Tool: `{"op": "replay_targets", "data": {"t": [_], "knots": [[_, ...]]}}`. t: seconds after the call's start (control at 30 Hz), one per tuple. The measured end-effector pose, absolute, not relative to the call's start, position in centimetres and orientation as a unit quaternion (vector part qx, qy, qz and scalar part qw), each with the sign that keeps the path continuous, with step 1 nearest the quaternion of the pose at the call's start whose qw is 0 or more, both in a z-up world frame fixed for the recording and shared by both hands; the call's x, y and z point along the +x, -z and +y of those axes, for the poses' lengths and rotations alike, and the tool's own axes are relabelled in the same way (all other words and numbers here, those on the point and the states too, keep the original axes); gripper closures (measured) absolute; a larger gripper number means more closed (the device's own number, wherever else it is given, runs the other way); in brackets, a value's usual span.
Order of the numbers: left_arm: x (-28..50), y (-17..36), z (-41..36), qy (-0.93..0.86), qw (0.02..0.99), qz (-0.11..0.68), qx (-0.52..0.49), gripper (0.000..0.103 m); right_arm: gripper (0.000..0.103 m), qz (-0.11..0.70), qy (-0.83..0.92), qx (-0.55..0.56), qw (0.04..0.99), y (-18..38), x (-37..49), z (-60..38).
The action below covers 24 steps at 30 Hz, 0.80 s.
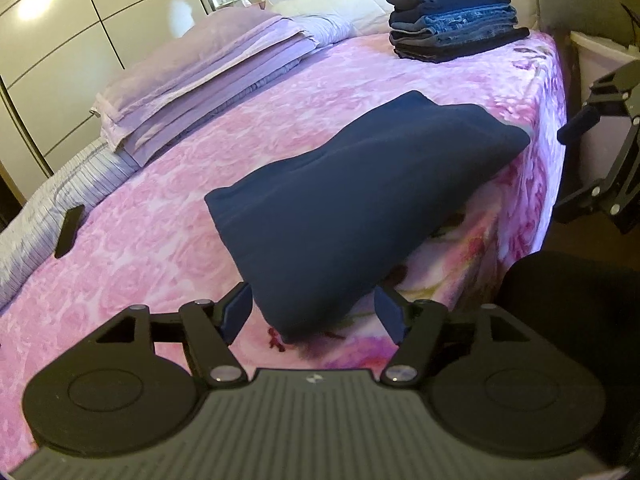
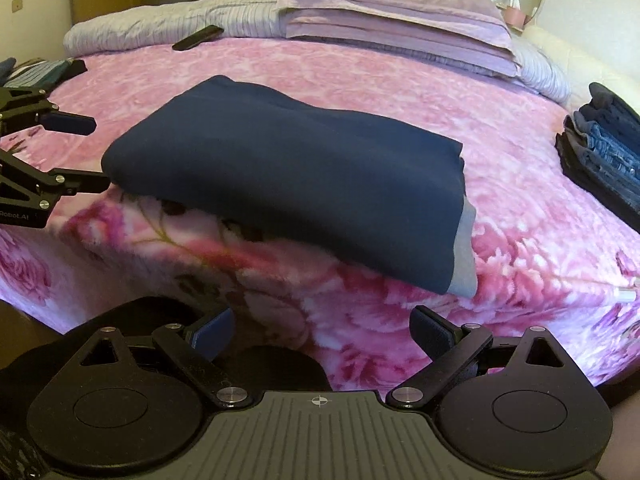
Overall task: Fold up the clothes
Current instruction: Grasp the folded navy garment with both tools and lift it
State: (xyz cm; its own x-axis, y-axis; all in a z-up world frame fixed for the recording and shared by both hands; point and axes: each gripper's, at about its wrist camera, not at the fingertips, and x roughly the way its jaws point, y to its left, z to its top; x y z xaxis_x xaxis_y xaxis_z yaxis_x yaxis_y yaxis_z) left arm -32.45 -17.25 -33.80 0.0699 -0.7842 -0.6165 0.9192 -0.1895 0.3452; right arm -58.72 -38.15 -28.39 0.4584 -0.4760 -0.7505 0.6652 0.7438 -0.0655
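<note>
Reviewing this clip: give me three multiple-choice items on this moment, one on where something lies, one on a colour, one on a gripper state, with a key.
1. Where does the folded garment lie?
A. on the pillows
B. at the bed's near edge
C. on the jeans stack

2. What colour is the blanket under it?
A. pink floral
B. plain green
C. grey check

3. How is the left gripper?
A. shut on the garment
B. shut and empty
C. open, fingers either side of the garment's corner

Key: B, it overhangs the edge, apart from the stack of folded jeans; A, pink roses cover the blanket; C, its fingers stand apart, gripping nothing.
</note>
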Motion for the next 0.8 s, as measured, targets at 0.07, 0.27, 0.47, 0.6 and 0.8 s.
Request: {"op": "replay_targets", "data": {"t": [0.07,0.27,0.47,0.6,0.8], "knots": [[-32.5,33.8,-17.3,0.675,0.631,0.085,0.373,0.028,0.006,0.396,0.336,0.119,0.846,28.4,-58.8,-38.2],[-33.1,34.0,-17.3,0.675,0.627,0.056,0.384,0.023,0.006,0.397,0.335,0.119,0.846,28.4,-58.6,-38.4],[-34.3,34.8,-16.5,0.679,0.609,-0.038,0.408,0.015,0.006,0.365,0.376,0.029,0.851,27.8,-58.7,-37.3],[-35.1,35.6,-16.3,0.675,0.586,-0.097,0.439,0.013,0.006,0.347,0.368,-0.03,0.862,27.5,-58.8,-36.8],[-36.4,37.9,-16.4,0.658,0.539,-0.176,0.496,0.004,0.006,0.381,0.33,-0.113,0.856,28.1,-57.4,-36.6]]}}
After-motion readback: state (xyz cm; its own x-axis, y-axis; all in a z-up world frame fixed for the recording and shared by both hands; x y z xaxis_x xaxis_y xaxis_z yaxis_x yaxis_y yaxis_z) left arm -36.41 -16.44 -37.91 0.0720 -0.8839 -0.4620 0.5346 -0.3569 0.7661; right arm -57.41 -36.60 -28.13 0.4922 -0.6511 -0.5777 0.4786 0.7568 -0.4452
